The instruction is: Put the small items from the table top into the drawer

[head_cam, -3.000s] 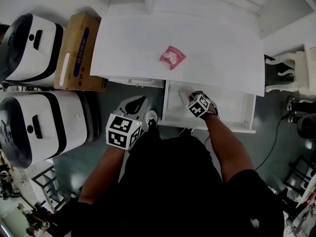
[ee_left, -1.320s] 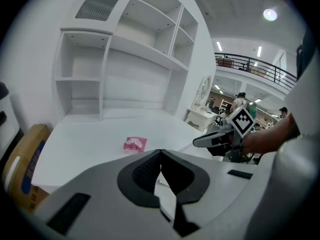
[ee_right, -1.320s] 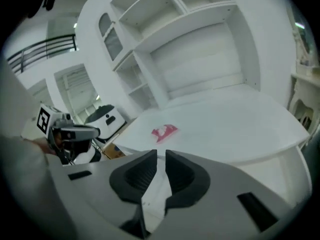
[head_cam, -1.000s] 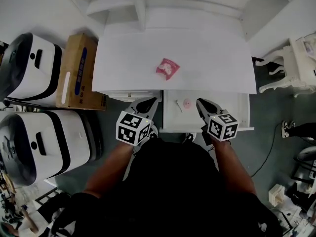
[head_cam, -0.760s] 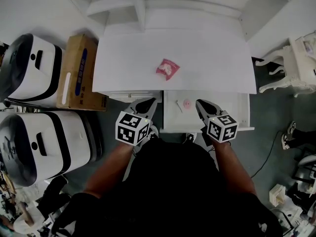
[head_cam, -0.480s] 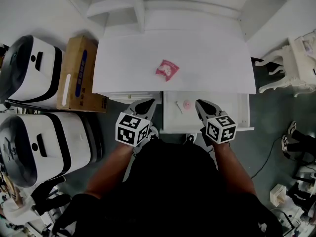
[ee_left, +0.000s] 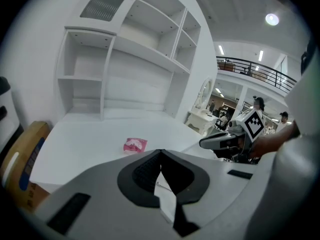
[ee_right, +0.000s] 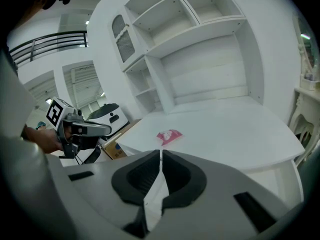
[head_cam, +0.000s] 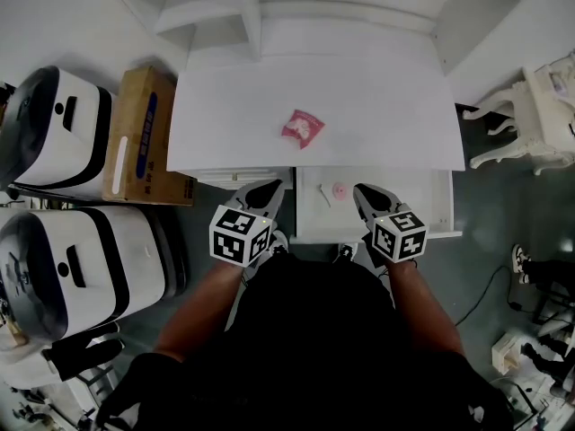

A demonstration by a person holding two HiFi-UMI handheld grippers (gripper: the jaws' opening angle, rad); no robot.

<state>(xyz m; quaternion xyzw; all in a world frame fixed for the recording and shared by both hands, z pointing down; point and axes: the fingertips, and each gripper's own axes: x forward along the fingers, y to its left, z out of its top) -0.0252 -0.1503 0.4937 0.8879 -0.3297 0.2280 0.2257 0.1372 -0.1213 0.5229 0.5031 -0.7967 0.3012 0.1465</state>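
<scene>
Seen from above, a white desk [head_cam: 386, 97] has its drawer [head_cam: 415, 201] pulled open toward the person.

Three seconds ago the right hand-held gripper [head_cam: 364, 194] was reaching down inside the drawer. It has since drawn back and now hovers over the drawer's near left part, clenched, with nothing between its jaws. A small round pink item [head_cam: 340, 189] and a thin white stick [head_cam: 325, 192] lie on the drawer floor just beyond its tip.

The left hand-held gripper [head_cam: 262, 192] hangs just outside the drawer's left wall. It is also clenched and empty, and has barely moved in the last second.

One item is not yet put away: a pink packet [head_cam: 303, 126] lies flat on the desk top, beyond the drawer's back left corner and well apart from both tools. It has not shifted.

The last delivery looks finished, and the packet is probably the next thing to fetch. Either tool would first have to open its jaws and reach forward over the drawer.
</scene>
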